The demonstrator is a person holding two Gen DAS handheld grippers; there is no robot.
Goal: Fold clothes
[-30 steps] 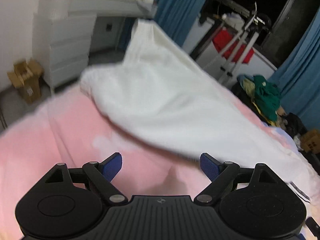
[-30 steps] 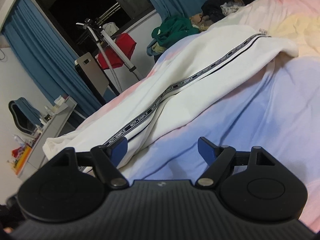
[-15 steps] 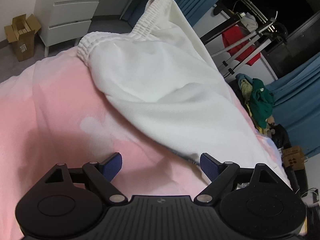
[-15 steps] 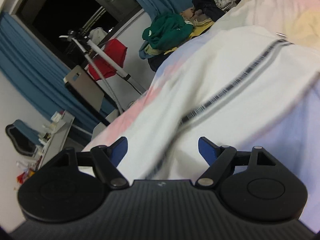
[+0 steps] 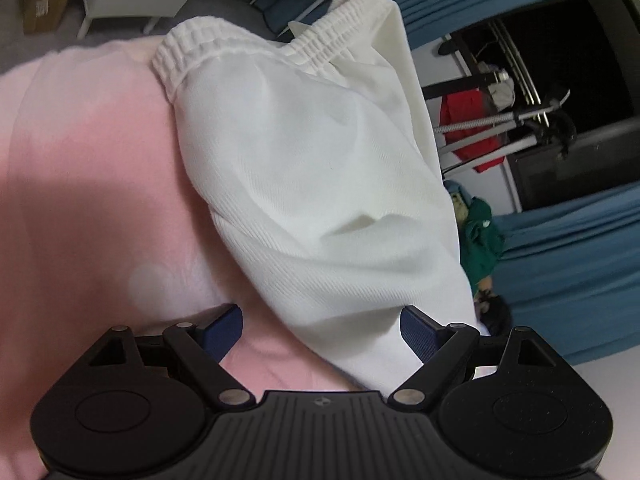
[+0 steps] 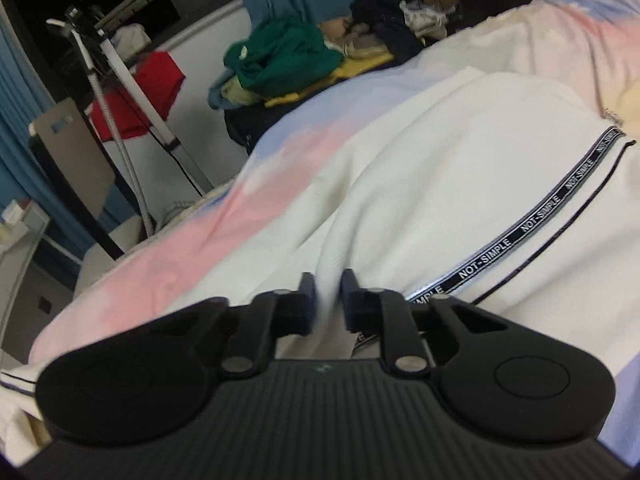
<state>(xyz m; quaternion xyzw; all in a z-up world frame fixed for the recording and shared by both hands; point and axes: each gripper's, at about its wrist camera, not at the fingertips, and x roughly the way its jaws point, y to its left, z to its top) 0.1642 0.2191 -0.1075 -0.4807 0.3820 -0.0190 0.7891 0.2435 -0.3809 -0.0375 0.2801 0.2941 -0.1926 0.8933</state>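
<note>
White trousers (image 5: 320, 184) on pink bedsheet (image 5: 80, 208), left gripper (image 5: 321, 330) released over them, right gripper (image 6: 324, 286) just closing, pinching a trouser fold

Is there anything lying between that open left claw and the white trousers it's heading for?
Nothing visible. The left gripper is open, with the white trousers lying on the pink bedsheet right ahead, their edge already between the fingers. The pads do not press the cloth.

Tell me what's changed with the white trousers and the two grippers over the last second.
The right gripper moved in over the white trousers and its jaws have just been closing, pinching a fold of the fabric. The left gripper came closer to the elastic waistband, jaws unchanged, wide open. The trousers still lie on the bedspread.
</note>
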